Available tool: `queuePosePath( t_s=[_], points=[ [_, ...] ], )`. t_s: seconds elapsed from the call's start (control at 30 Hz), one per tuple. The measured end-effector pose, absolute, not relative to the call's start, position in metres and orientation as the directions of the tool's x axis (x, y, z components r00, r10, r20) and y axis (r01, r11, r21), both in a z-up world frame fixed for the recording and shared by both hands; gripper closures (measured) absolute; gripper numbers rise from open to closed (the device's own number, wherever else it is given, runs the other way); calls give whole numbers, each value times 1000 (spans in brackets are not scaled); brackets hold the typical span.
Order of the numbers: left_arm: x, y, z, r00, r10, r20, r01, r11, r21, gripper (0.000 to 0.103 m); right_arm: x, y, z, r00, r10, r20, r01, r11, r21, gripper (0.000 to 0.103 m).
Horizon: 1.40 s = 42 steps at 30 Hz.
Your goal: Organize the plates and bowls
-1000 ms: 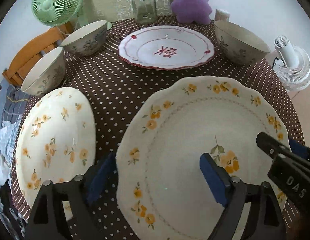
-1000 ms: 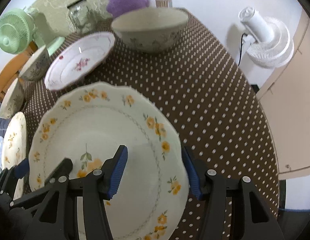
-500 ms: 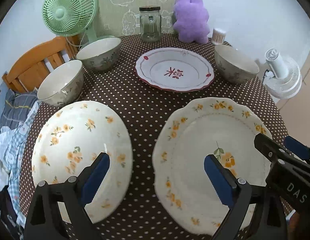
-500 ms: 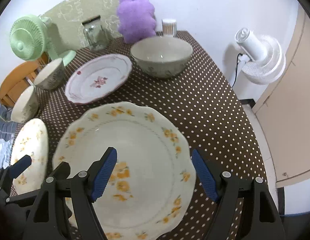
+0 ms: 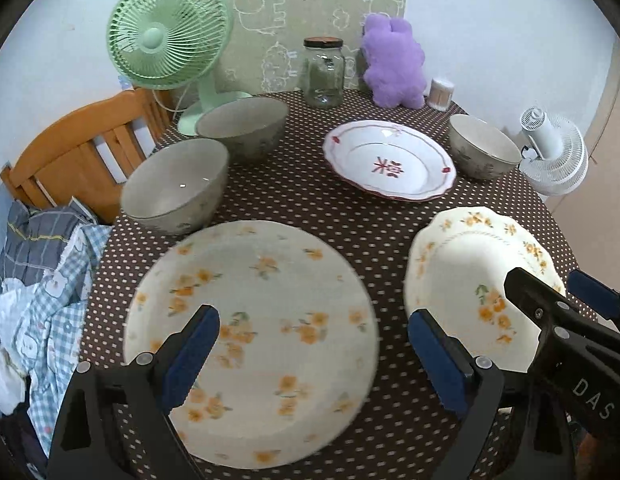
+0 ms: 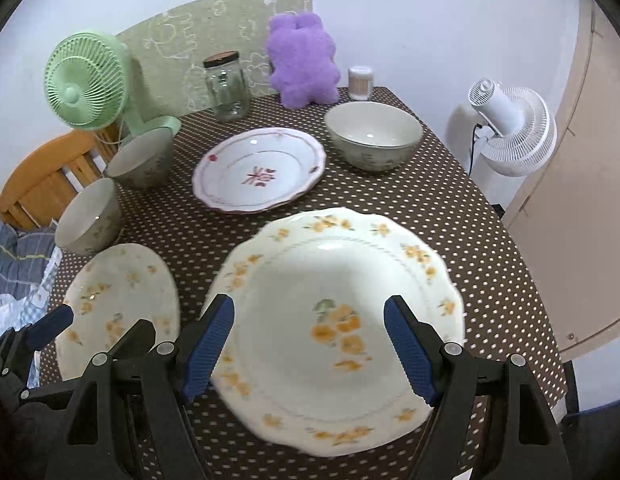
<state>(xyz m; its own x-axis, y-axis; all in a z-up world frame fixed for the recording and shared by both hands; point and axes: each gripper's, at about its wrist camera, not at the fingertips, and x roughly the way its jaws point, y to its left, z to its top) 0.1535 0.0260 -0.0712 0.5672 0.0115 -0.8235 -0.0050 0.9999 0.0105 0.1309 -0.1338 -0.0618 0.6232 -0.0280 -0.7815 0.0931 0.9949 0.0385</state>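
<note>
Left wrist view
Left gripper point(image 5: 312, 340): jaws spread wide, nothing between them, hovering above the round cream plate with scattered orange flowers point(image 5: 252, 340).
Landmark: the white scalloped plate with red trim and a red flower in its middle point(image 5: 390, 165), lying flat on the brown white-dotted tabletop point(image 5: 310, 204).
Orange-flower plate: nearer the camera than the red-trimmed plate and to its left, flat on the tabletop, blurred.
Scalloped cream plate with orange flower border point(image 5: 476, 284): nearer than the red-trimmed plate and slightly right, partly hidden by the right gripper point(image 5: 566, 300).
Grey-green ceramic bowls: two left of the red-trimmed plate, one point(image 5: 174, 186) nearer, one point(image 5: 243, 126) farther; a third point(image 5: 484, 146) just beside its right edge.
Behind the red-trimmed plate: clear glass jar with dark lid point(image 5: 324, 74), fluffy purple plush toy point(image 5: 394, 62), mint-green desk fan point(image 5: 170, 30) far left.

Right wrist view
Right gripper point(image 6: 310, 350): jaws wide apart, holding nothing, poised over the scalloped cream plate point(image 6: 338, 328).
Scalloped cream plate: nearer than the red-trimmed plate point(image 6: 259, 170), apart from it, flat on the tabletop point(image 6: 430, 208).
Orange-flower plate point(image 6: 118, 304): nearer and left of the red-trimmed plate, with the left gripper point(image 6: 94, 328) over its near edge.
Bowls: one point(image 6: 374, 134) right of the red-trimmed plate, two point(image 6: 144, 156) point(image 6: 90, 216) left of it.
</note>
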Motion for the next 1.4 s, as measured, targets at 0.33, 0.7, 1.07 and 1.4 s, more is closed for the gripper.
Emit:
queuePosePath(
  t_s=[0.33, 0.7, 1.07, 1.4],
  points=[
    [151, 74, -79, 559, 43, -828, -32, 999, 30, 7, 132, -83, -67, 620, -12, -785, 70, 997, 40, 23],
    [158, 108, -105, 506, 98, -857, -81, 994, 66, 9, 151, -37, -95, 565, 35, -824, 4, 999, 44, 24],
    [168, 128, -129, 459, 110, -881, -87, 993, 78, 13, 169, -12, -121, 504, 54, -862, -16, 998, 54, 33],
    [180, 135, -143, 427, 86, -900, -71, 996, 62, 18, 186, -5, -140, 453, 37, -891, 6, 999, 44, 41]
  ],
)
